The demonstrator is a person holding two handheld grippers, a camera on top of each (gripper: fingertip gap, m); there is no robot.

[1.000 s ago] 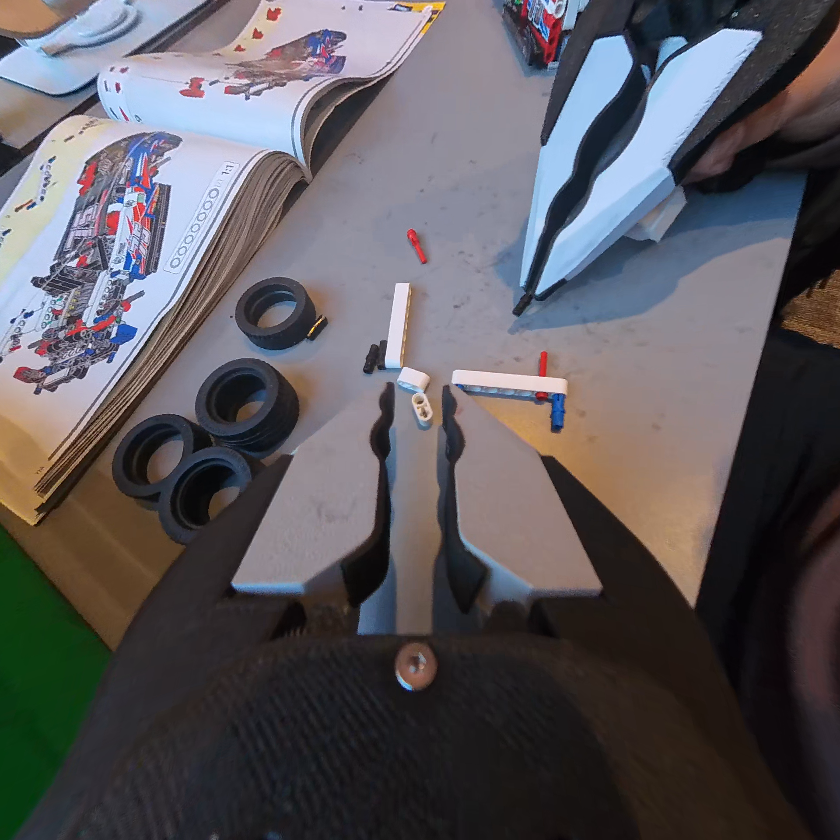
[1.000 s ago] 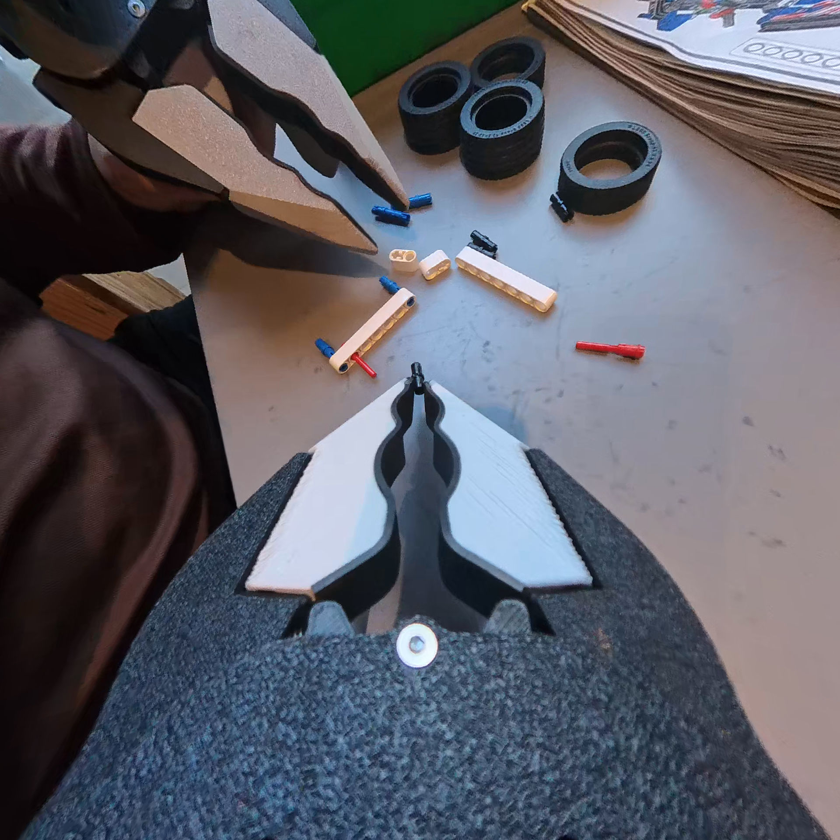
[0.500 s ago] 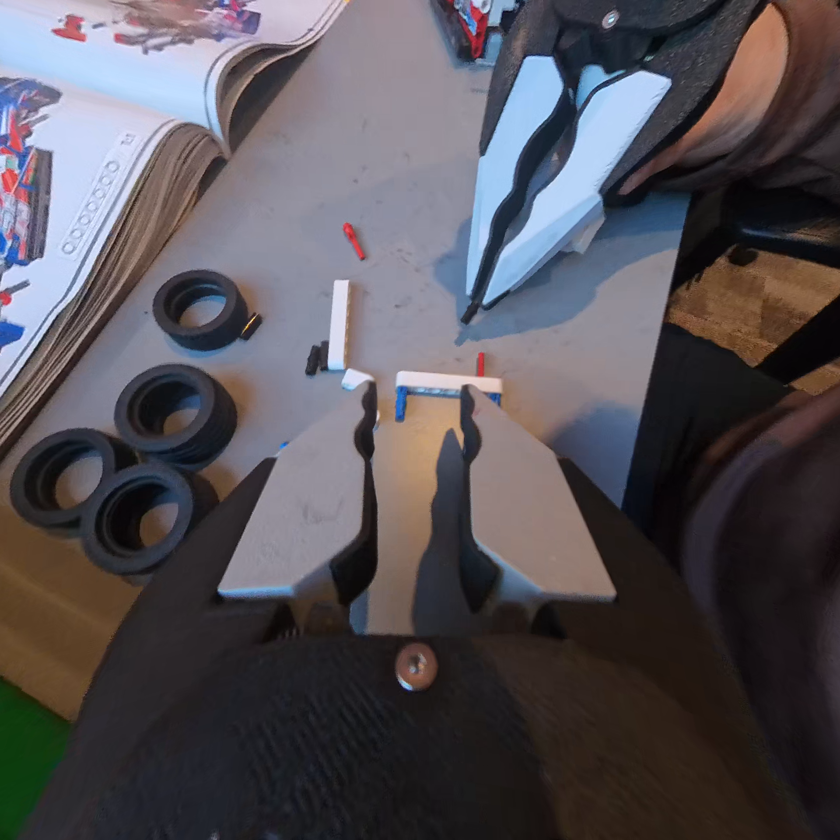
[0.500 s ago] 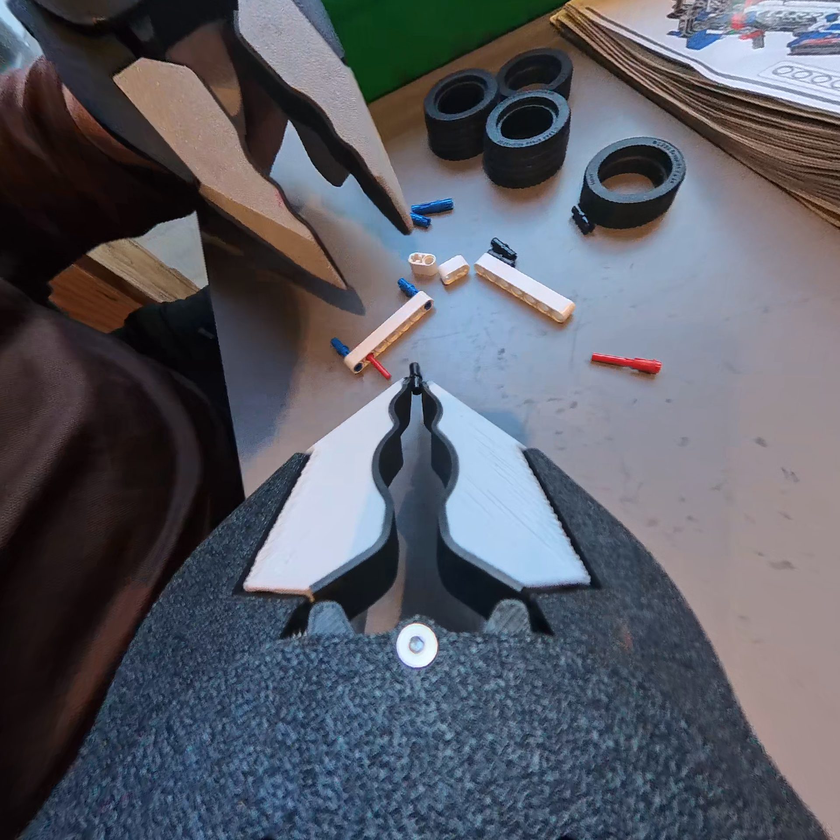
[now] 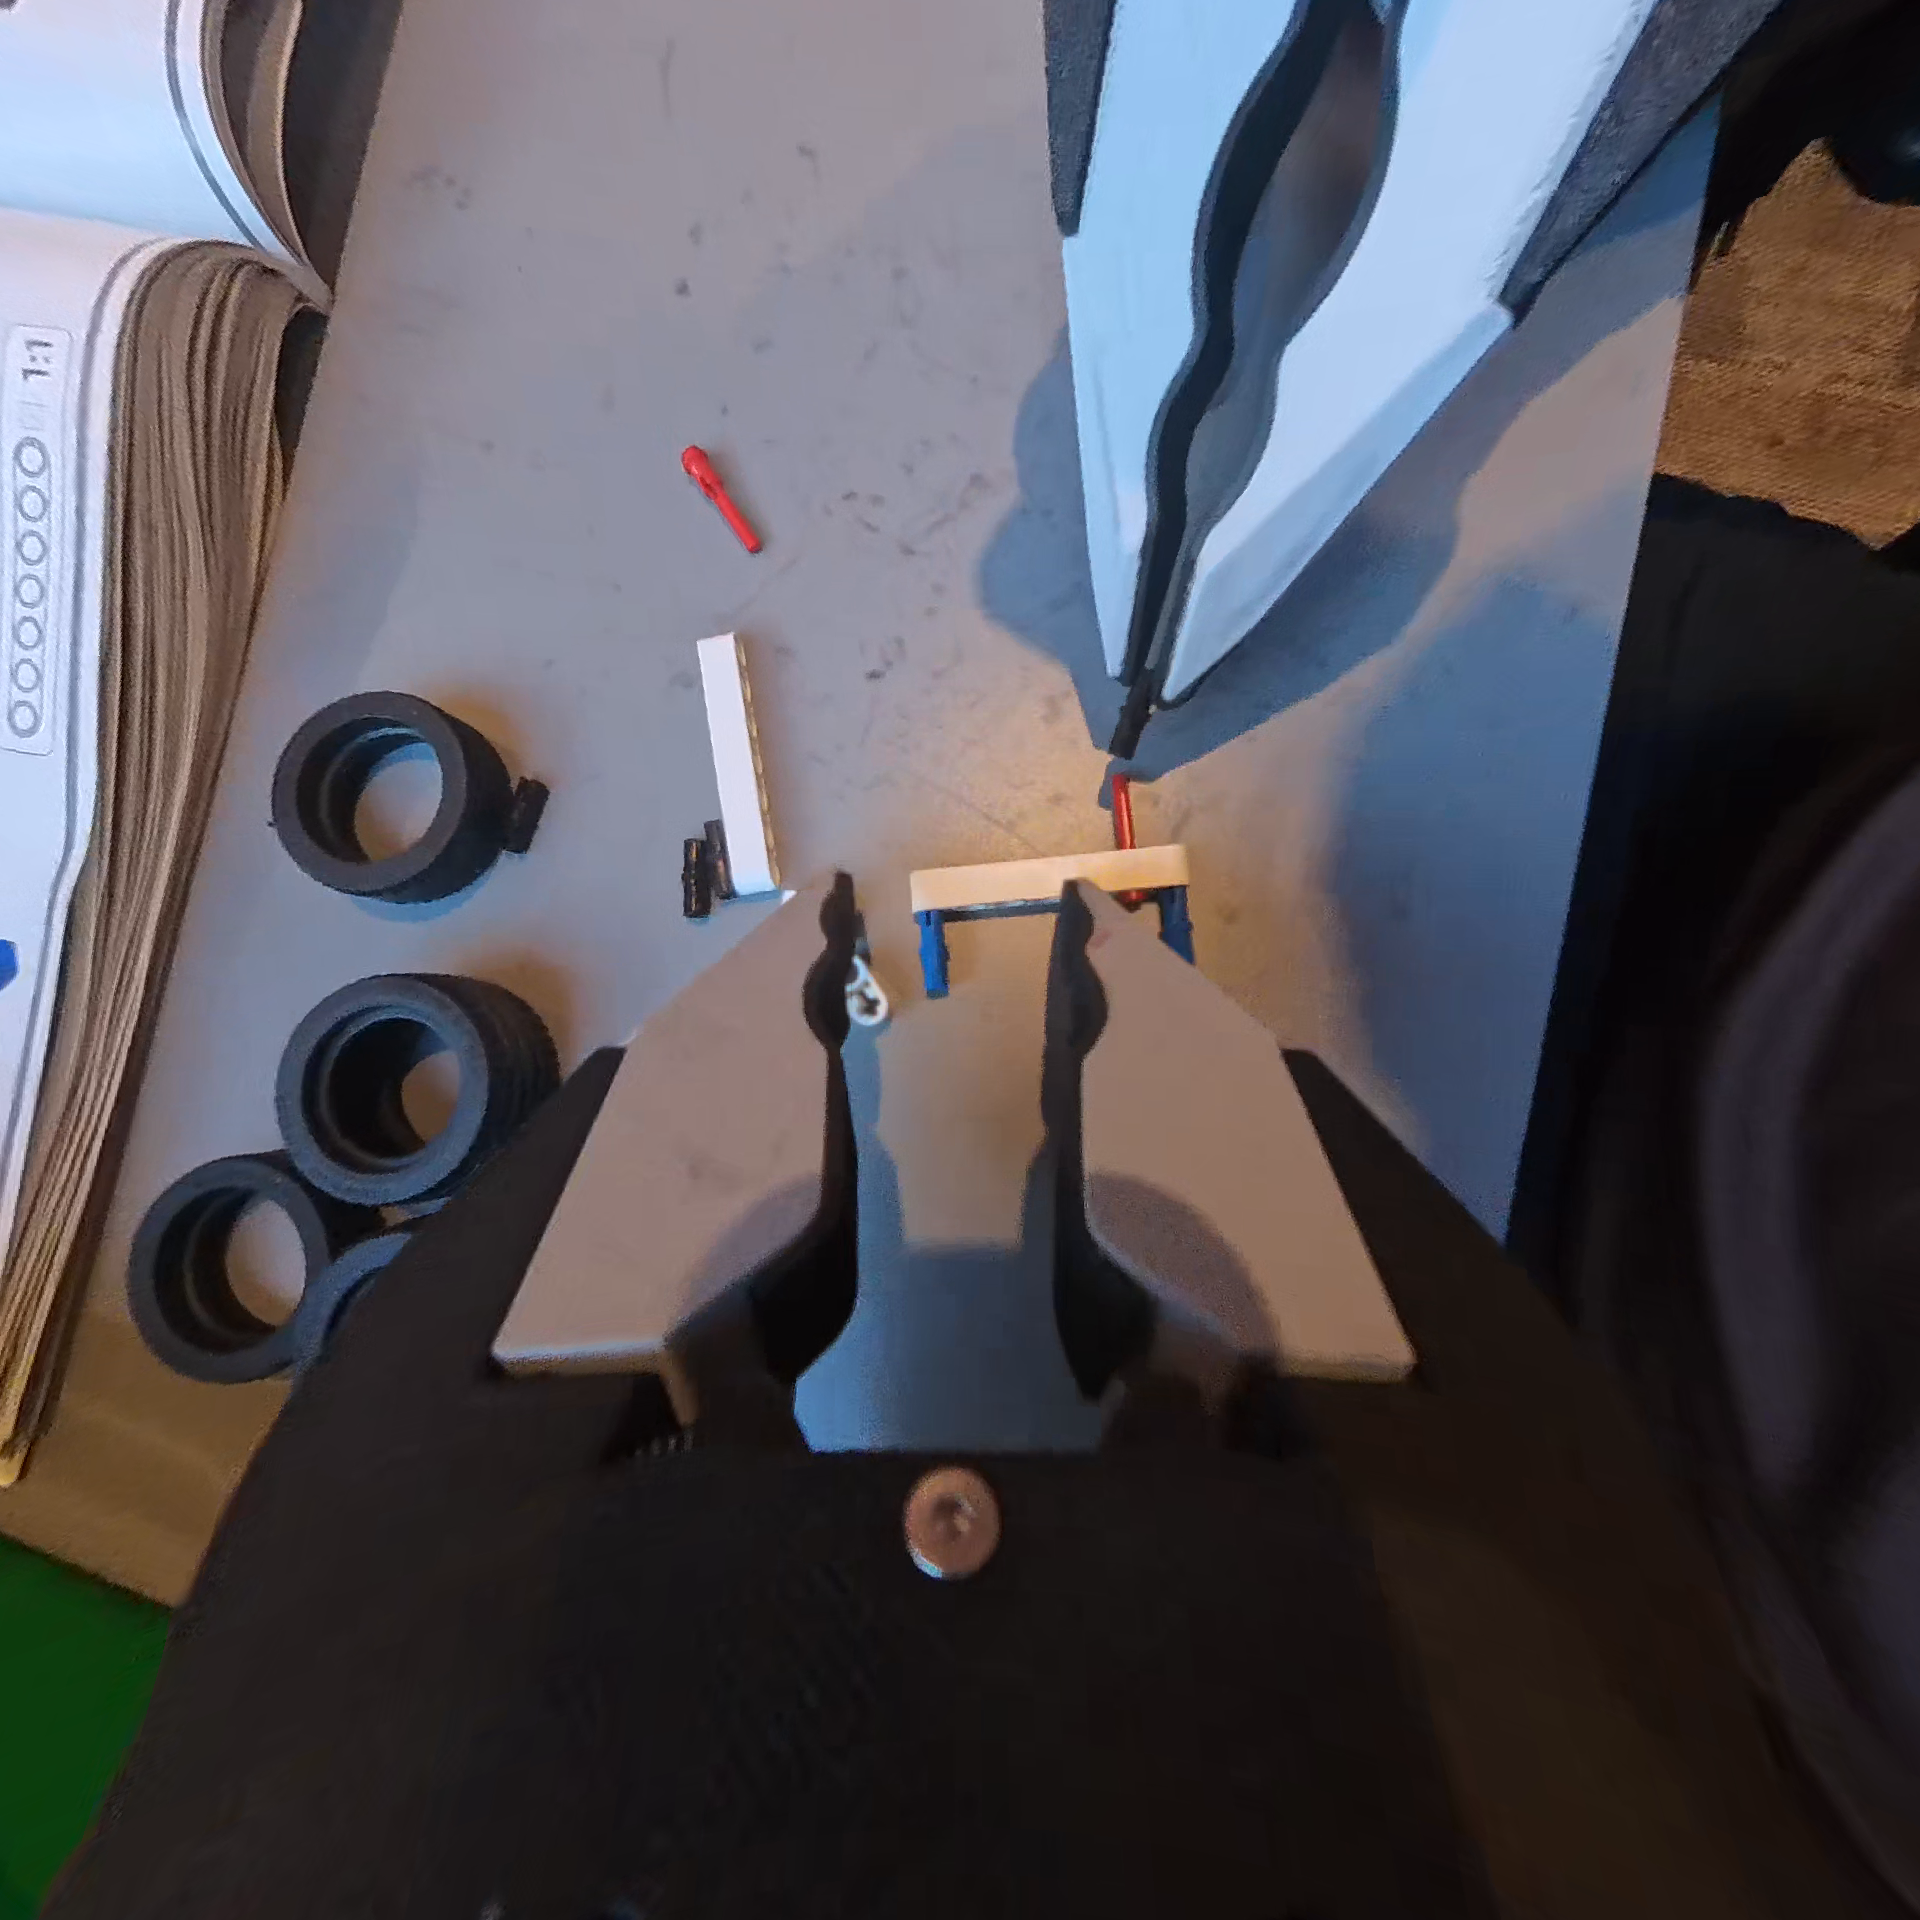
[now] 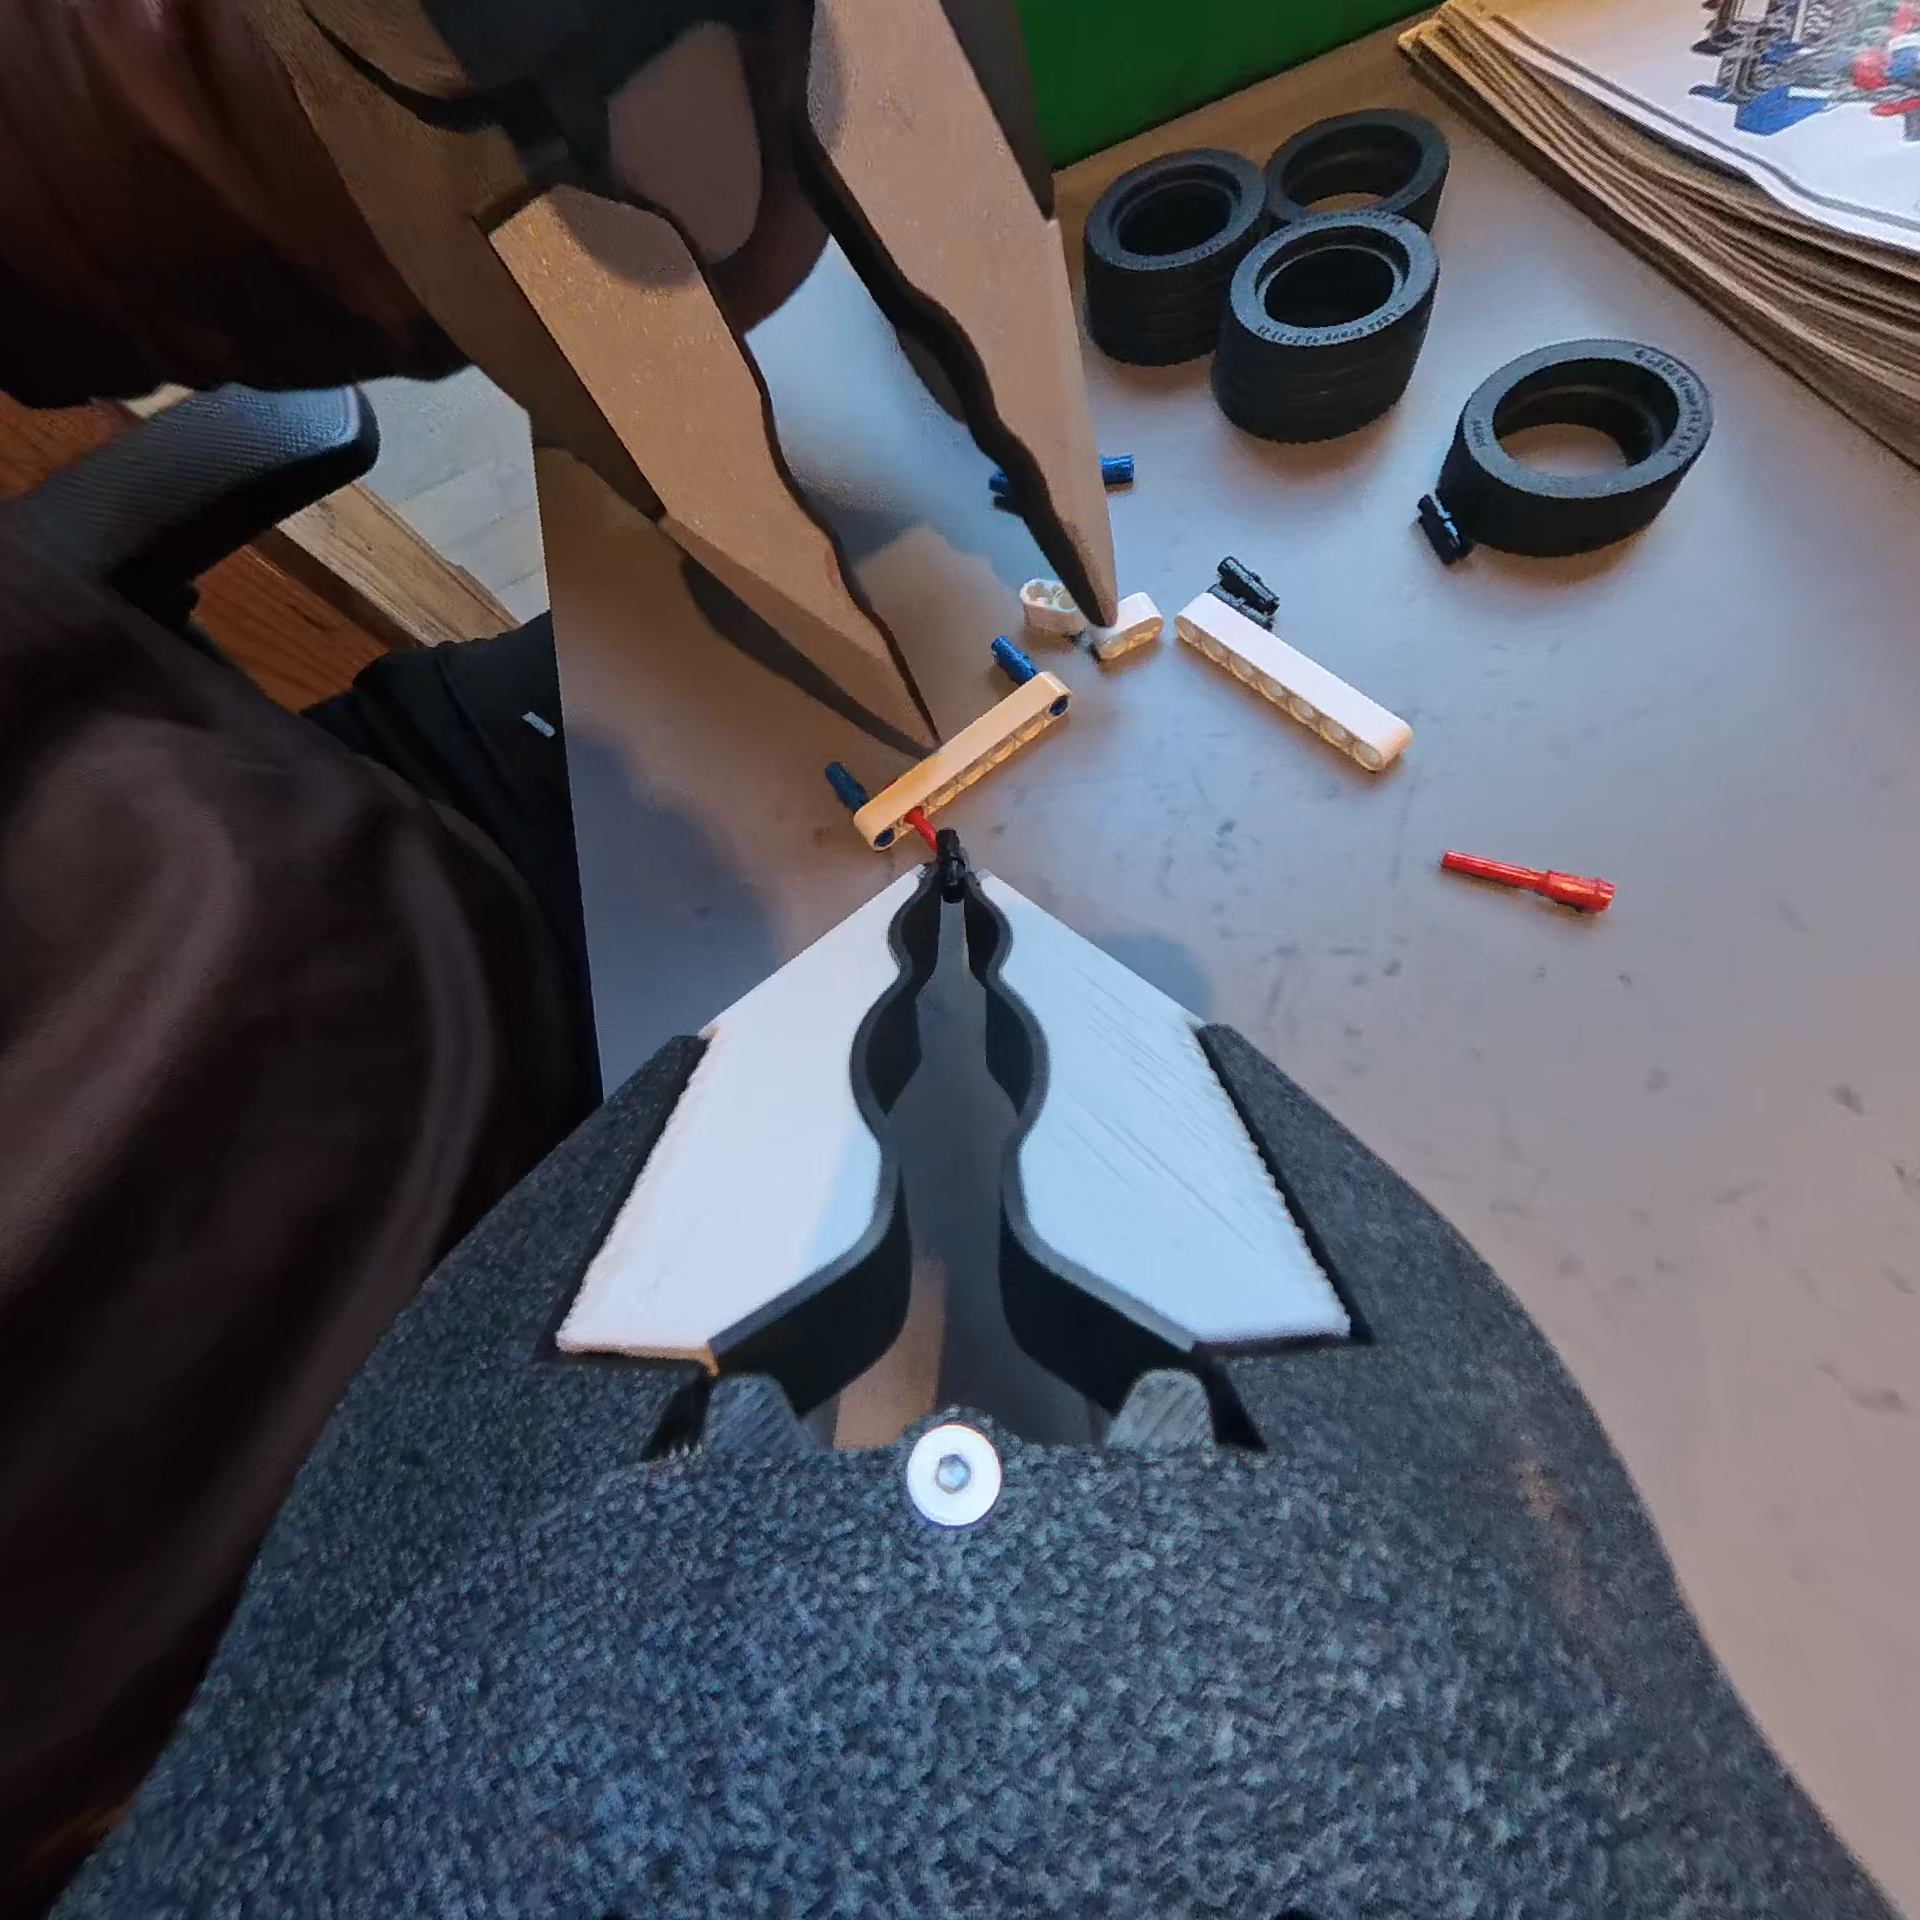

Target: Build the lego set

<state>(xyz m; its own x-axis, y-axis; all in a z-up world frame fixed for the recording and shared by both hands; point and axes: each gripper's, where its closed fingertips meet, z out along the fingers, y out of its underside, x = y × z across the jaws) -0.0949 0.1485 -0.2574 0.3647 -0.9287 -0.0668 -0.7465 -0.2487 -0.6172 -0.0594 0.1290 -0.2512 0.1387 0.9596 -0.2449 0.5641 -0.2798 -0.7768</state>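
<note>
A white beam [image 5: 1044, 876] with blue pins and a red axle [image 5: 1120, 821] lies on the grey table; it also shows in the right wrist view [image 6: 961, 758]. My left gripper [image 5: 956, 904] is open and low over it, one fingertip at the beam's middle, the other beyond its end beside a small white connector [image 6: 1127, 629]. My right gripper [image 6: 948, 883] is shut on a small black pin [image 6: 948, 854], its tip just short of the beam's red-axle end. The pin shows in the left wrist view [image 5: 1127, 722] too.
A second white beam [image 6: 1294, 681] with black pins beside it, another white connector [image 6: 1047, 603], a loose red axle [image 6: 1527, 883] and loose blue pins [image 6: 1117, 468] lie nearby. Black tyres [image 5: 374, 795] and an open instruction book [image 5: 156, 520] are left. The table edge [image 5: 1558, 935] is close on the right. The tips of one gripper are about 5 centimetres away from the tips of the other.
My left gripper opened wider and moved forward and down onto the pinned beam. My right gripper, still holding the black pin, moved closer to the beam's red-axle end.
</note>
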